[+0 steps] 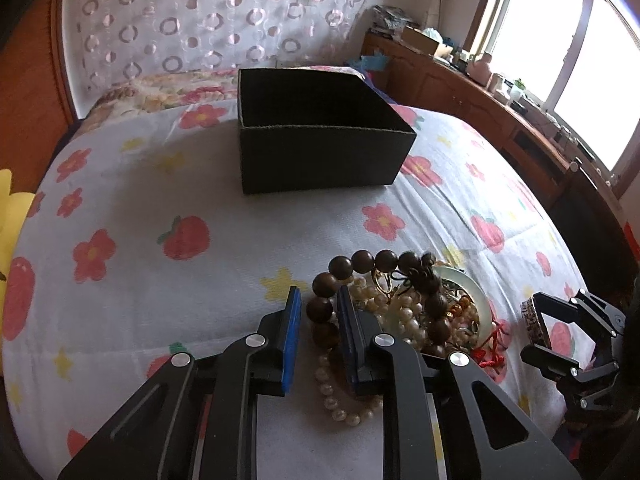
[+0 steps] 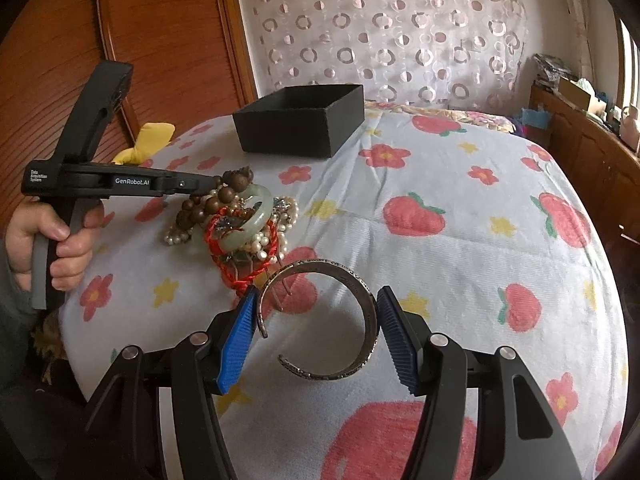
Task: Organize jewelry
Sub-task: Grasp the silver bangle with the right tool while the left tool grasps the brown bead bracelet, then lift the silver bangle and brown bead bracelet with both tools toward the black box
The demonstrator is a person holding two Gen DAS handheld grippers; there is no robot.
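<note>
the right gripper (image 2: 316,334) has its 2 blue-padded fingers (image 2: 236,344) pressed against the outer sides of a silver cuff bracelet (image 2: 362,300), pinching it; the cuff is an open c with its gap toward the camera, and from this view i cannot tell whether it rests on the sheet or hangs just above it; just beyond the cuff lies the jewelry pile (image 2: 240,220), a tangle holding a pale green bangle (image 2: 256,216), red cord (image 2: 236,276), pearl strands (image 2: 264,246) and dark wooden beads (image 2: 200,204); the left gripper (image 1: 316,312) reaches into the pile from its far left side, held in the person's left hand (image 2: 60,240); in the left wrist view its 2 fingers (image 1: 292,340) stand a little apart with the wooden bead bracelet (image 1: 320,308) passing between them, and whether the pads actually touch the beads i cannot tell; a pearl strand (image 1: 340,408) trails on the sheet under those fingers; the pile sits on a bed sheet (image 1: 200,280) printed with flowers and strawberries; well beyond the pile an open black box (image 1: 320,156) stands on the same sheet, its inside dark; a curtain with ring patterns (image 1: 208,20) hangs behind it, a wooden cabinet (image 1: 472,96) runs along the side under a bright window (image 1: 560,40), and something yellow (image 2: 148,140) lies at the bed's edge.
</note>
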